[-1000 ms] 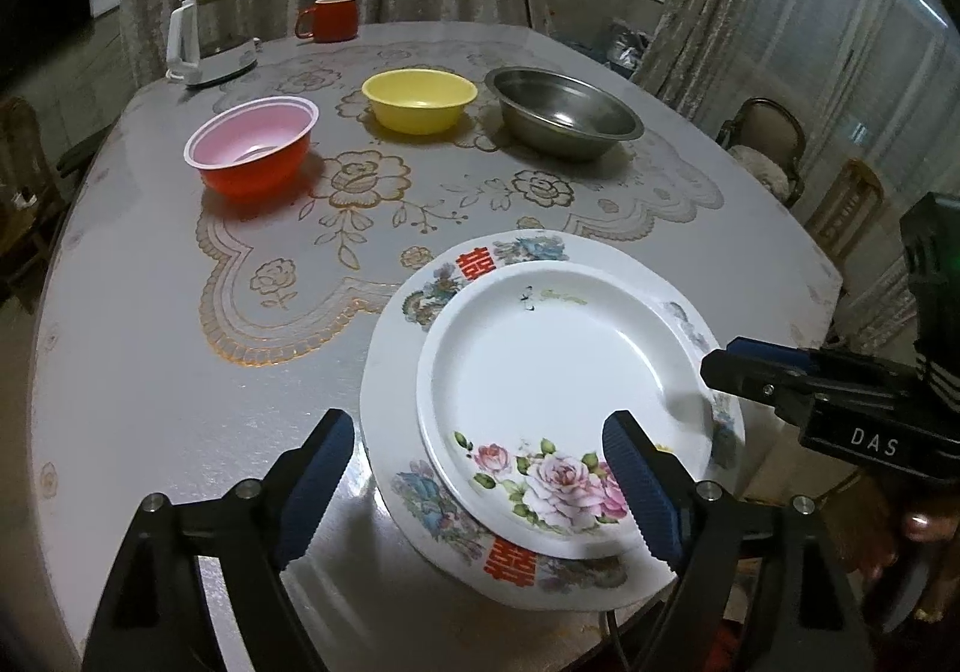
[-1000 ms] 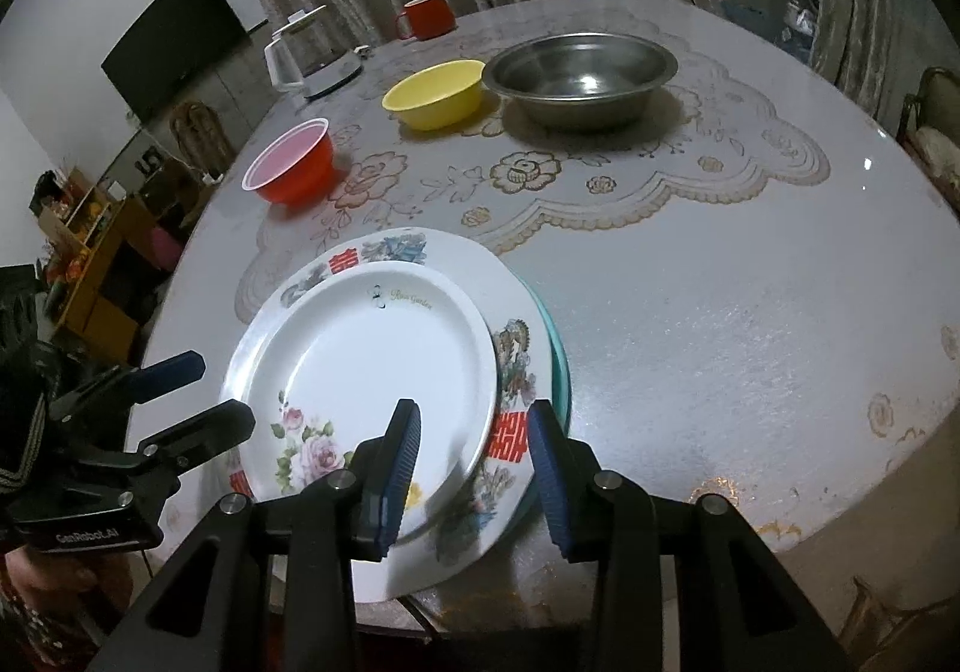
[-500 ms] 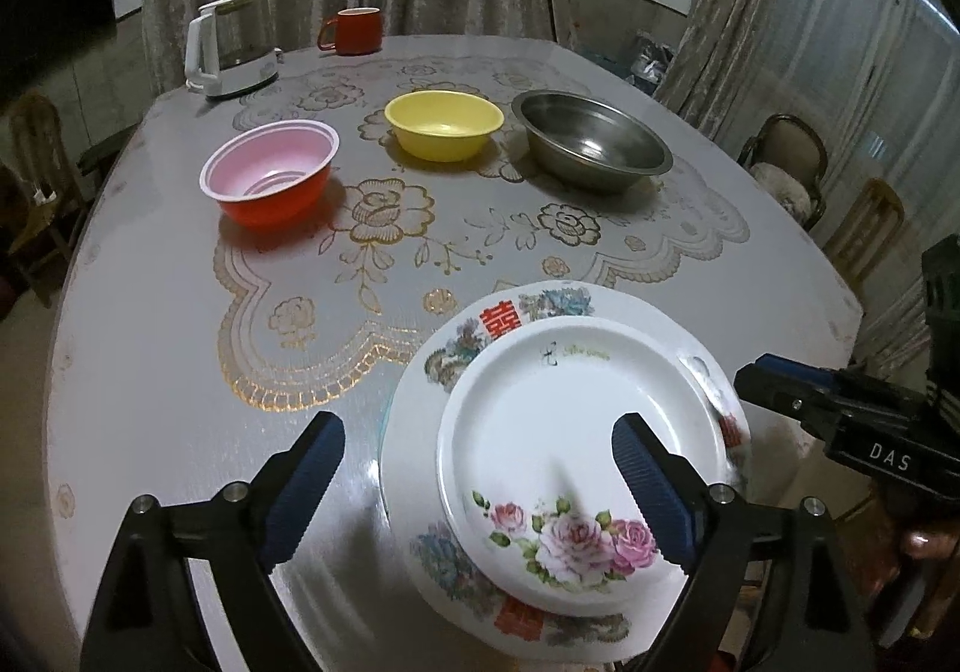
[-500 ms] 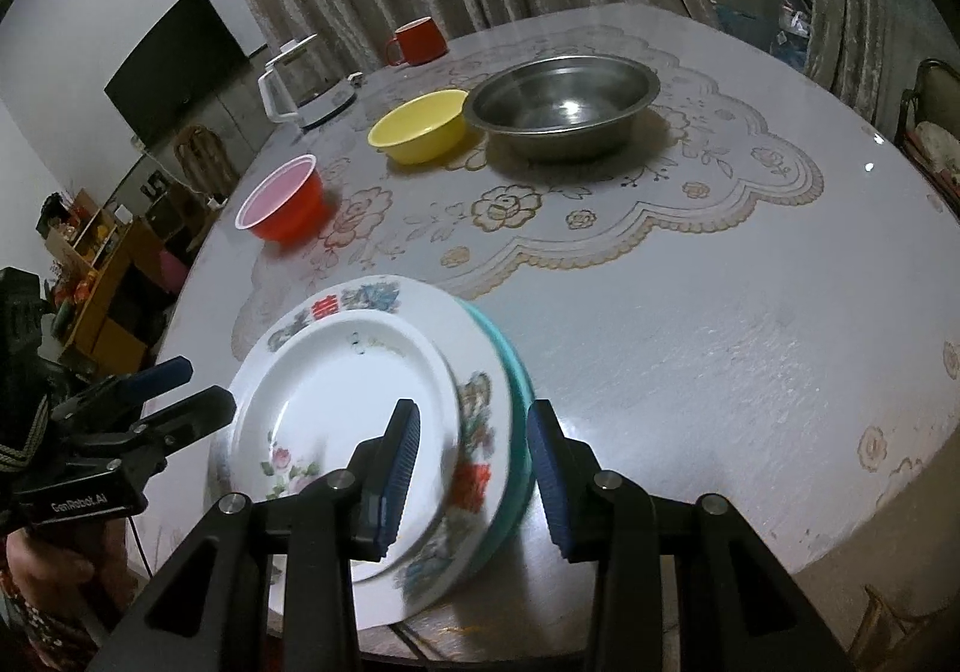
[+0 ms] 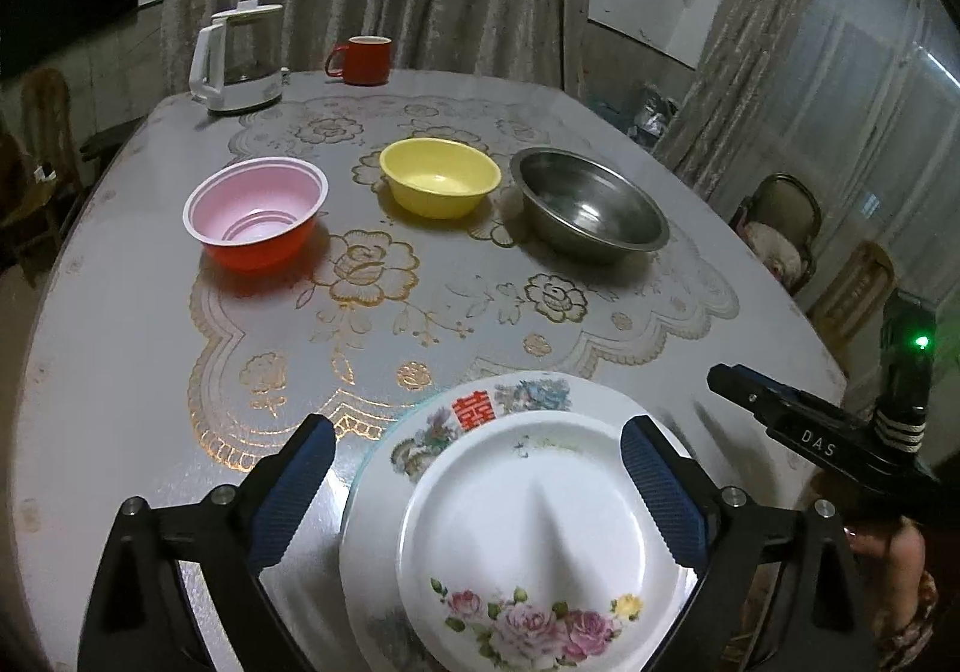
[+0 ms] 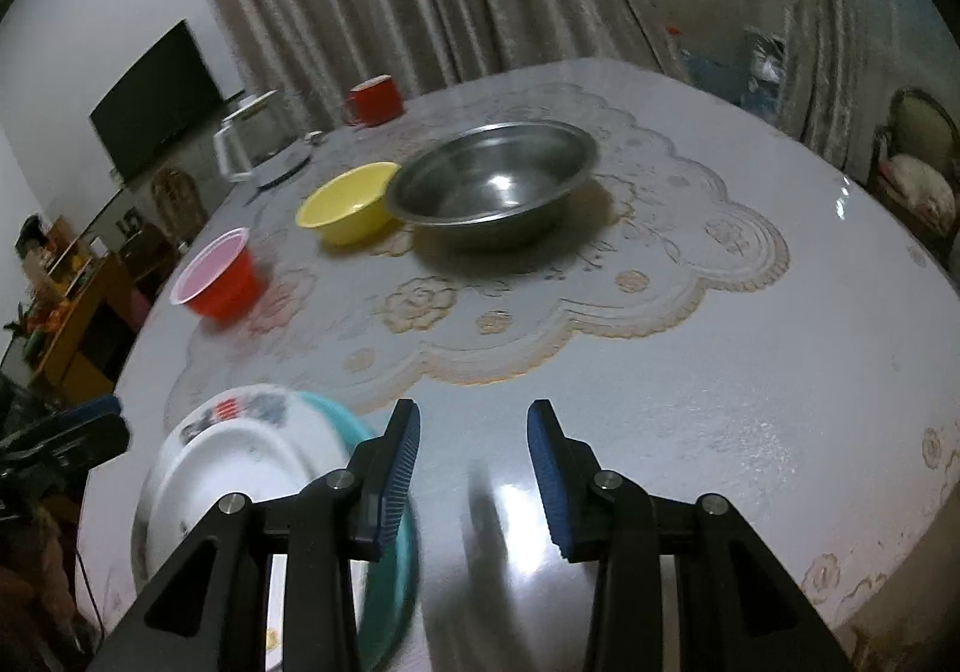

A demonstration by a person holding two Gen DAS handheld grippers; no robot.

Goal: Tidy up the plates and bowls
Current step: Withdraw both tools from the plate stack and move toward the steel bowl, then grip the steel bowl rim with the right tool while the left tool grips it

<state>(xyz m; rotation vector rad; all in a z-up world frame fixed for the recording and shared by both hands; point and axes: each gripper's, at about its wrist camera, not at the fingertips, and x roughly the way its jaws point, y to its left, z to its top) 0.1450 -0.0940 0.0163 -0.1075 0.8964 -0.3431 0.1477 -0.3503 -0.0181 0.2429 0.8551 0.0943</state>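
A: Item one, plate stack (image 5: 534,528). Location: near edge of the desk (image 5: 120,360). Make-up: small rose-patterned plate (image 5: 540,552) on top, larger plate with red characters (image 5: 474,411) under it, teal plate (image 6: 393,570) at the bottom, seen only as a rim from the right wrist view.

B: Item two, bowls?

A: Three, in a row across the far half, apart from one another. Red bowl with pink inside (image 5: 258,213), yellow bowl (image 5: 440,183), steel bowl (image 5: 591,207). None nested yet.

B: Left tool (image 5: 477,483)?

A: Jaws opening, already wide. The stack sits between the blue pads (image 5: 657,495) in that view, but I see no pad pressing on a rim. Nothing held.

B: Right tool (image 6: 471,468)?

A: Jaws part-way apart, bare desk between them, holding nothing. It sits just right of the stack; that view is blurred.

B: Risks, as I judge them?

A: First: the stack lies close to the desk's edge. A knock from either tool could push it off. Second: the top plate looks off-centre on the one below, so lifting the stack by a single rim could let it slide. Third: the desk surface looks glossy, so a bowl nudged rather than gripped may skate away.

B: Bystanders?

A: Kettle (image 5: 237,60) and red mug (image 5: 363,60) at the far edge, well clear of everything.
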